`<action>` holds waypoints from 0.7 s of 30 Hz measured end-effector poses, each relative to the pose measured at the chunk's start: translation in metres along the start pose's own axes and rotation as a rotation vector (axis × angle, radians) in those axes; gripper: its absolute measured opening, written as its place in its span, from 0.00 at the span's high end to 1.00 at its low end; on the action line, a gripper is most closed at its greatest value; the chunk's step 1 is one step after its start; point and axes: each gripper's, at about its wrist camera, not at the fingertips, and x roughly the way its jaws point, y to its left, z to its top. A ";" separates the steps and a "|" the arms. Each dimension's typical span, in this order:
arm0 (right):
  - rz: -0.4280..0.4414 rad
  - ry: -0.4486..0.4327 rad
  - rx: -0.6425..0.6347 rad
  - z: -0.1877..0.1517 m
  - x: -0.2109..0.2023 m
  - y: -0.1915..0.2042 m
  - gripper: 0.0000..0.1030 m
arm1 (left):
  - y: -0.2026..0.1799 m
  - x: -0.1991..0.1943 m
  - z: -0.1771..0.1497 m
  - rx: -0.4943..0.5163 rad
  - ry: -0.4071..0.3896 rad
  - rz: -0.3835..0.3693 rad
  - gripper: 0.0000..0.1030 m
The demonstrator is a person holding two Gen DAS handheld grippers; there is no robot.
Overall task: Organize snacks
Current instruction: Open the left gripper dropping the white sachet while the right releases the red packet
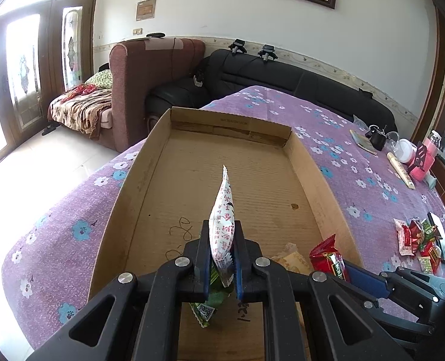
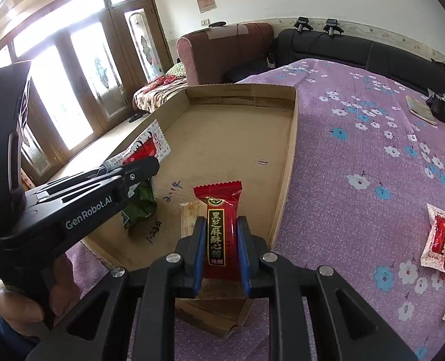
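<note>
My left gripper [image 1: 221, 240] is shut on a white snack packet with red print [image 1: 222, 210], held edge-up over the near end of the shallow cardboard tray [image 1: 312, 174]. The same gripper [image 2: 150, 165] and packet [image 2: 150, 147] show at left in the right wrist view. My right gripper [image 2: 221, 240] is shut on a red candy packet with gold characters [image 2: 222, 225], above the tray's near right corner [image 2: 288, 156]; it also shows in the left wrist view [image 1: 327, 258]. A green packet [image 2: 139, 203] and a pale beige packet [image 2: 189, 216] lie in the tray.
The tray rests on a purple floral cloth [image 1: 327, 126]. A pile of loose snack packets [image 1: 418, 240] lies at the right, also in the right wrist view [image 2: 442, 237]. Small items and a pink holder [image 1: 421, 156] stand at the far right. Sofas [image 1: 282, 75] stand behind.
</note>
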 end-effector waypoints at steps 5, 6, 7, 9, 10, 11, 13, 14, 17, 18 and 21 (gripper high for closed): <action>-0.009 -0.003 -0.007 0.000 0.000 0.000 0.81 | 0.001 -0.001 0.000 -0.003 -0.004 0.004 0.89; -0.010 -0.005 -0.008 0.001 -0.001 0.000 0.81 | 0.002 -0.001 0.000 -0.003 -0.004 0.005 0.89; -0.012 -0.008 -0.010 0.001 -0.001 -0.001 0.81 | 0.001 -0.002 -0.001 -0.002 -0.003 0.005 0.89; -0.012 -0.014 -0.014 0.001 -0.003 -0.001 0.82 | 0.001 -0.002 -0.001 -0.002 -0.003 0.007 0.89; -0.011 -0.018 -0.016 0.001 -0.006 0.001 0.82 | 0.002 -0.002 -0.001 -0.001 -0.003 0.008 0.89; -0.010 -0.023 -0.018 0.001 -0.007 0.001 0.82 | 0.001 -0.002 -0.001 0.001 -0.002 0.006 0.89; -0.012 -0.040 -0.017 0.003 -0.011 0.001 0.79 | 0.002 -0.003 -0.001 0.000 -0.004 0.013 0.89; -0.015 -0.047 -0.015 0.004 -0.013 0.001 0.78 | 0.002 -0.003 -0.001 0.001 -0.004 0.013 0.88; -0.025 -0.067 -0.006 0.006 -0.023 -0.001 0.72 | 0.002 -0.003 -0.001 0.003 0.004 0.007 0.82; -0.028 -0.076 0.002 0.008 -0.027 -0.003 0.72 | 0.002 -0.003 -0.001 0.004 0.007 0.005 0.77; -0.025 -0.089 0.046 0.016 -0.040 -0.013 0.71 | 0.000 -0.005 0.000 0.008 0.001 0.004 0.67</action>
